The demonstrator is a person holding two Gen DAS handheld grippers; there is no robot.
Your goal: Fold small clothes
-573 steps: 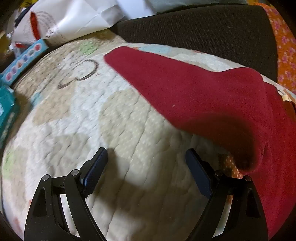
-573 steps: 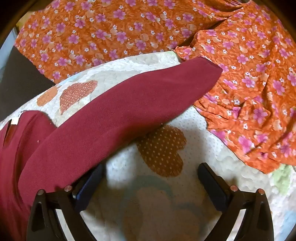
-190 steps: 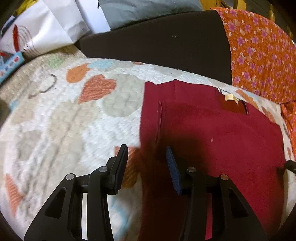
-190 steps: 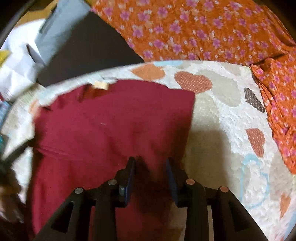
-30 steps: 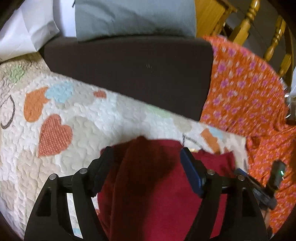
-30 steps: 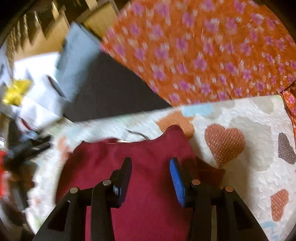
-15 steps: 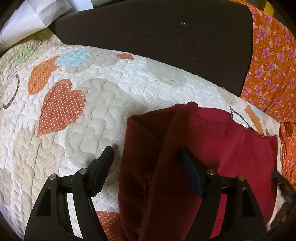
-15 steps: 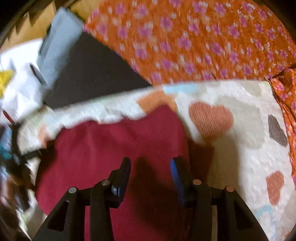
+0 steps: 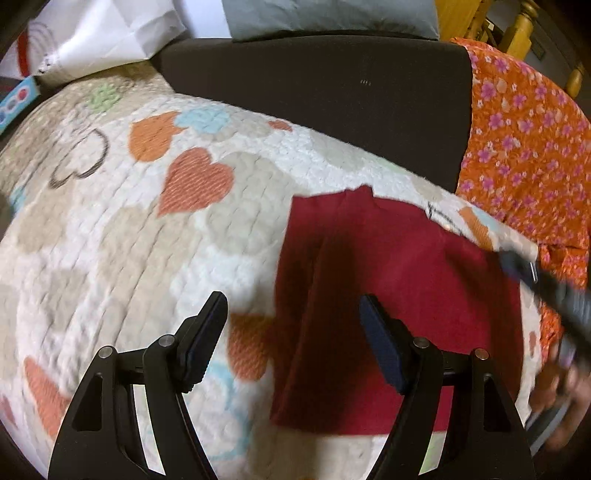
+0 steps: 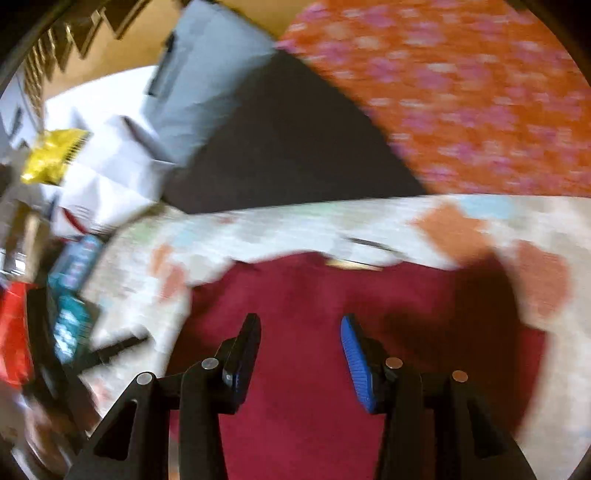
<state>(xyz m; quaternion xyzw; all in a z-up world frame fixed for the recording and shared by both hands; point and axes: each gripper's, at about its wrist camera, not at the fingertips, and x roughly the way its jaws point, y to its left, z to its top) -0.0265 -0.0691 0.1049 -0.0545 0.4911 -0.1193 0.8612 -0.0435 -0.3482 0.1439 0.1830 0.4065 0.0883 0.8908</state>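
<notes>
A dark red garment lies folded into a compact rectangle on a heart-patterned quilt. My left gripper hovers above the garment's left edge with its jaws wide open and nothing between them. In the blurred right wrist view the same red garment fills the lower middle. My right gripper hangs over it, jaws partly apart, with no cloth pinched. The right gripper also shows as a dark blurred bar at the left wrist view's right edge.
A dark brown cushion and a grey pillow sit behind the quilt. Orange floral cloth lies to the right. A white bag and small boxes are on the left. A hand shows at lower right.
Both grippers have drawn back from the far edge of the garment toward me and to the sides. The folded garment now lies still on the quilt, farther ahead in both views.
</notes>
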